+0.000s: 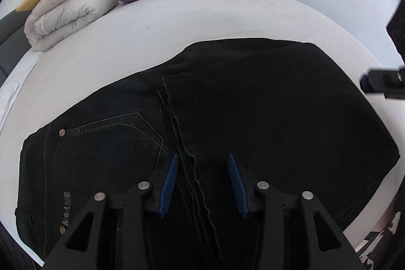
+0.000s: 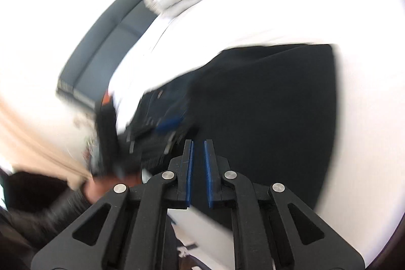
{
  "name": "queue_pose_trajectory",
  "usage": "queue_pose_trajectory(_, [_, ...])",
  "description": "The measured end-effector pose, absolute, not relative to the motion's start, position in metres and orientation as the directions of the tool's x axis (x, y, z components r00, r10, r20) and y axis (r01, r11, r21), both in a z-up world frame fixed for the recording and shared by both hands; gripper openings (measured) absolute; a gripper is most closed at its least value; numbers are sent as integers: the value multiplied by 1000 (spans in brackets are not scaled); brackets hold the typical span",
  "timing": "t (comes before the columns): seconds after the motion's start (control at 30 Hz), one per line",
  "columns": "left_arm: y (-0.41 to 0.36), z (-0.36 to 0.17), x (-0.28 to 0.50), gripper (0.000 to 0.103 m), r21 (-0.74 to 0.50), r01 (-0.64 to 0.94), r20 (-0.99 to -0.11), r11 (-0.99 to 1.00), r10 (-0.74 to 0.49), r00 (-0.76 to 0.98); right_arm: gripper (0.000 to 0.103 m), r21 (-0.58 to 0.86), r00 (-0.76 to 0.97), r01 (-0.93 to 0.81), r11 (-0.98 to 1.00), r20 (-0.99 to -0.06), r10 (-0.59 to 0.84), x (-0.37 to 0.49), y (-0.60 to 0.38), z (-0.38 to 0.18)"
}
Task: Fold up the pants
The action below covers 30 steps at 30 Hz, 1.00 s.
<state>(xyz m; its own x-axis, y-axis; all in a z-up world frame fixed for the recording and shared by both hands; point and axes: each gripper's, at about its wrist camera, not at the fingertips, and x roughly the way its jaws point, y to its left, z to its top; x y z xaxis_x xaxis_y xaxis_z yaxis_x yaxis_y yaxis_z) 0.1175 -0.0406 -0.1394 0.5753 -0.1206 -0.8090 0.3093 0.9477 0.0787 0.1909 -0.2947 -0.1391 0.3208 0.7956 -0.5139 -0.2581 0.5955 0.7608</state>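
Left tongs (image 1: 202, 163) gape, ribbed blue pads (image 1: 169, 184) straddling the wavy stitched hems of black denim pants (image 1: 253, 103) folded flat on the smooth white bed (image 1: 202, 17). Right tongs (image 2: 198, 151) nearly shut, empty, above blurred dark cloth.

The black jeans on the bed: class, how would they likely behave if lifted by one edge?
The black jeans would probably droop limply: their stacked hems lie wavy. Likely fairly heavy, being doubled denim. Probably not slippery, on the matte sheet.
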Motion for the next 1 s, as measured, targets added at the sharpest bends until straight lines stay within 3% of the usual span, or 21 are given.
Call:
queue_pose_trajectory(0.2, [-42,-149,113,44,118,299,-799,947,-89,595,8,869,345,-48,493,-449,825,271,-357,-160])
queue_pose_trajectory(0.33, [-46,-150,113,44,130,294,-800,947,-75,595,4,863,294,39,504,-492,820,289,-368,-209])
queue_pose_trajectory(0.67, [-48,-149,110,44,136,284,-794,949,-67,604,4,861,213,-39,508,-489,846,184,-334,-206])
queue_pose_trajectory(0.93, [-45,-147,109,44,131,274,-788,953,-67,612,0,814,213,-25,580,-562,799,133,-305,-199])
queue_pose_trajectory(1.0, [-38,-145,108,44,83,253,-779,964,-96,620,0,810,231,-37,585,-562,794,129,-305,-197])
